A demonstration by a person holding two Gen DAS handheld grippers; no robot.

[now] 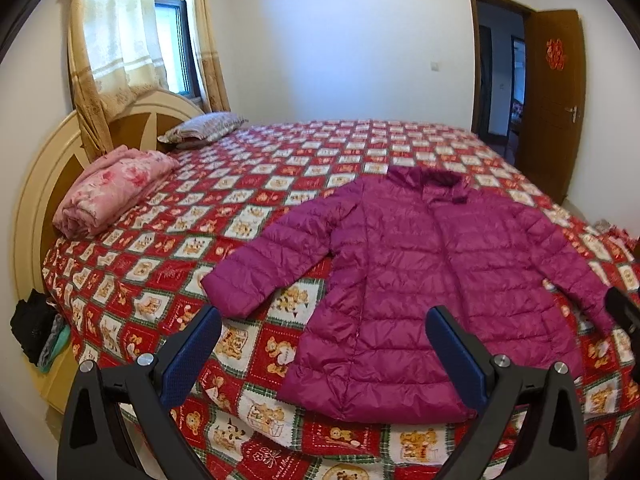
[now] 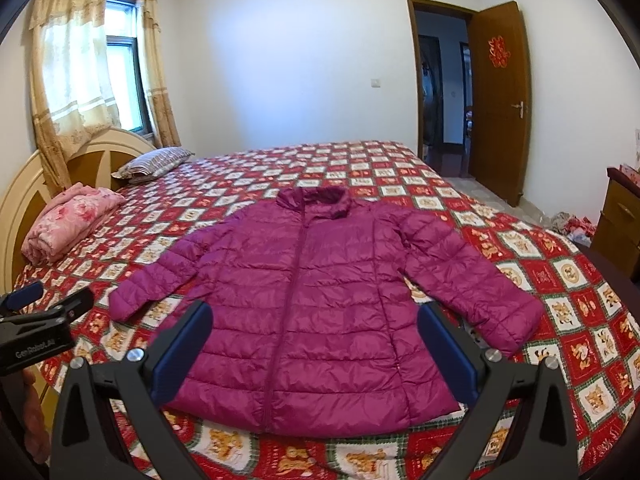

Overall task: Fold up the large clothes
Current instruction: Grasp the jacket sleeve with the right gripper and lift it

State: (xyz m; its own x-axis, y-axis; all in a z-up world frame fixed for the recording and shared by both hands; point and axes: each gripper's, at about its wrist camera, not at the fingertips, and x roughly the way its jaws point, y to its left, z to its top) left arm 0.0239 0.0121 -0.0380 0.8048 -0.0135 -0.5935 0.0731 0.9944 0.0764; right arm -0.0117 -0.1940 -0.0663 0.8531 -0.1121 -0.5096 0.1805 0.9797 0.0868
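Observation:
A magenta quilted puffer jacket (image 1: 420,272) (image 2: 316,304) lies flat and zipped on the bed, front up, collar away from me, both sleeves spread out to the sides. My left gripper (image 1: 324,332) hovers open above the hem's left corner, with nothing between its blue pads. My right gripper (image 2: 316,332) hangs open over the lower front of the jacket, also holding nothing. In the right wrist view the left gripper (image 2: 48,300) shows at the left edge. In the left wrist view a dark part of the right gripper (image 1: 624,312) shows at the right edge.
The bed (image 2: 568,272) wears a red checked teddy-bear cover. A folded pink blanket (image 1: 112,196) and a striped pillow (image 1: 204,128) lie by the rounded headboard (image 1: 36,184). Dark clothes (image 1: 36,332) hang at the bed's left side. A wooden cabinet (image 2: 620,220) and an open door (image 2: 500,100) stand at the right.

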